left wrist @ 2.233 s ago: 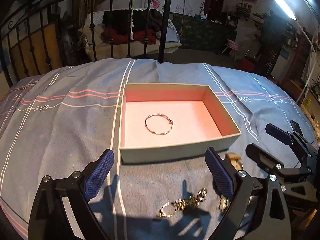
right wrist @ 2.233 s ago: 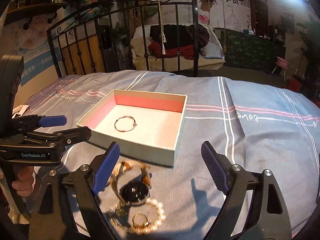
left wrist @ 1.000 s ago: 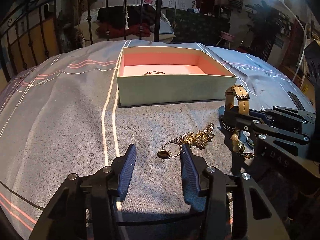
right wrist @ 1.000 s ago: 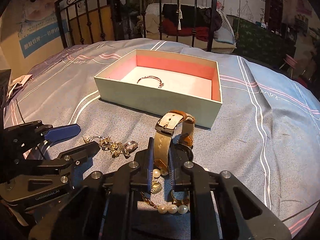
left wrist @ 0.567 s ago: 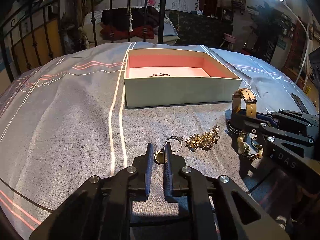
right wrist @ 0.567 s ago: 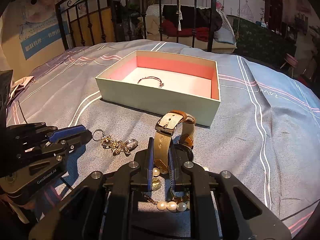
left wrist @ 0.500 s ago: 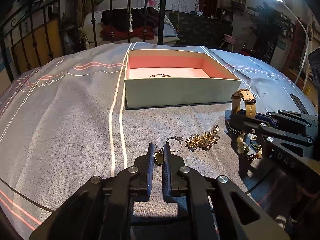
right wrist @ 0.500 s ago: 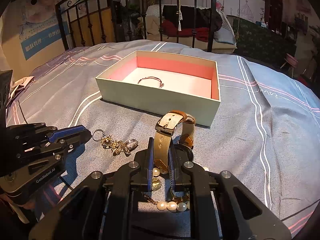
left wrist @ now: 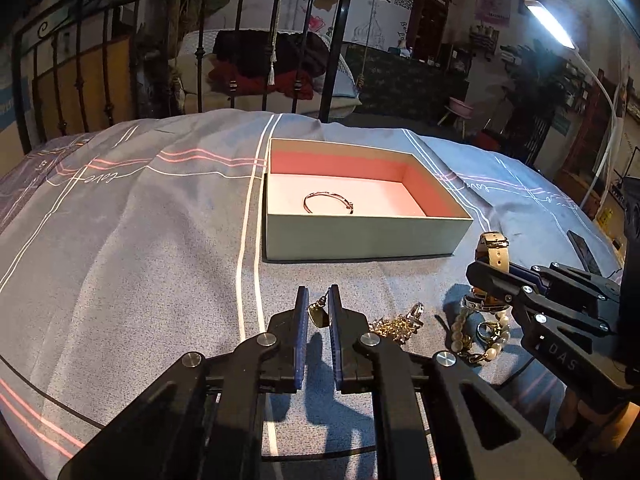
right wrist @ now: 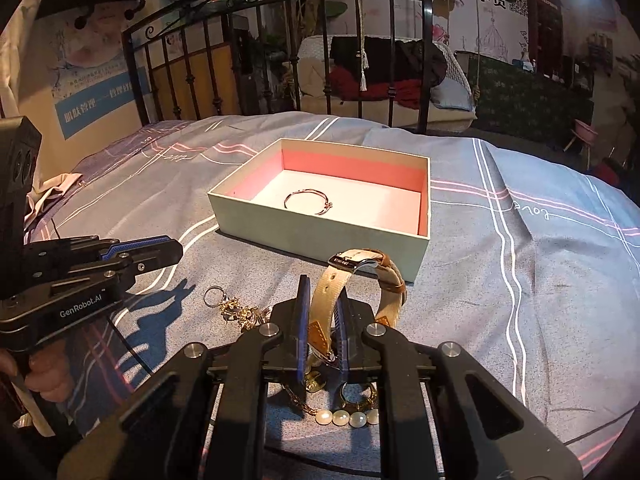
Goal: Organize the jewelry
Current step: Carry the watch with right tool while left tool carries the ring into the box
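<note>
Left tool (left wrist: 318, 312) clamped on small gold pendant (left wrist: 316, 315) of gold charm chain (left wrist: 394, 326), above striped bedspread (left wrist: 120, 240). Right tool (right wrist: 323, 312) clamped on beige strap of wristwatch (right wrist: 360, 280), beside pearl bracelet (right wrist: 346, 417). Silver bangle (left wrist: 329, 202) inside open pink-lined box (left wrist: 360, 236).

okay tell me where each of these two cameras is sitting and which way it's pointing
Left wrist: sits on the left gripper, looking forward and down over the bedspread at the open box; its own fingers are shut on a small gold charm, the right gripper enters from the right.
Right wrist: sits on the right gripper, aimed at the same box; its fingers clamp the watch strap, the left gripper and a hand show at left.
Shared: box, bangle inside, gold chain, pearl bracelet.
</note>
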`<control>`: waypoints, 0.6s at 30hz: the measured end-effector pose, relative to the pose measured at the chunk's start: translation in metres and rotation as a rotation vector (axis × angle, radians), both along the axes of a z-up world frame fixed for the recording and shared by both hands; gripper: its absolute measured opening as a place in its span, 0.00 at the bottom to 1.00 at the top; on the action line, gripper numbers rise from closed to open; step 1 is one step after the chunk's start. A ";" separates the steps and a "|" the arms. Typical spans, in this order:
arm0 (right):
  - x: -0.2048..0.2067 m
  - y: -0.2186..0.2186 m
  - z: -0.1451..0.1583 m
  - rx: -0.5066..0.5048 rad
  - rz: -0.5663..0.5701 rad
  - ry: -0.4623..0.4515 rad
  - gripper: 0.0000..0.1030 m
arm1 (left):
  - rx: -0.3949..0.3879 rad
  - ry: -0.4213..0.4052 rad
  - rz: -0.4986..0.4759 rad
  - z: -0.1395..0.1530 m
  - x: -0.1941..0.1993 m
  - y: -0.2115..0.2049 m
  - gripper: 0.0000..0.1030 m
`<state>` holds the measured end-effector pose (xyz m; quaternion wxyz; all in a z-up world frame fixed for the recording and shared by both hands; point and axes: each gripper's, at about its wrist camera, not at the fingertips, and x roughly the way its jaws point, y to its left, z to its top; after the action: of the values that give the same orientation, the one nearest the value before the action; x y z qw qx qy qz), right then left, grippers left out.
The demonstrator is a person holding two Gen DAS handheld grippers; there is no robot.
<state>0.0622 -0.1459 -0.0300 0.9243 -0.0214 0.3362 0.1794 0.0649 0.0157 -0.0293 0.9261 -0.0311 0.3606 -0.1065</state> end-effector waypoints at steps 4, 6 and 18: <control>0.000 -0.001 0.005 0.005 0.001 -0.007 0.12 | 0.004 -0.010 -0.026 0.004 0.005 -0.009 0.09; 0.000 -0.001 0.009 0.007 0.001 -0.015 0.12 | 0.008 -0.014 -0.036 0.005 0.008 -0.013 0.09; 0.023 -0.003 0.040 0.012 0.013 -0.068 0.12 | 0.027 -0.038 -0.037 0.024 0.045 -0.031 0.09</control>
<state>0.0847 -0.1491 0.0099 0.9341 -0.0239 0.3034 0.1866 0.1101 -0.0150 -0.0054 0.9309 -0.0101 0.3451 -0.1193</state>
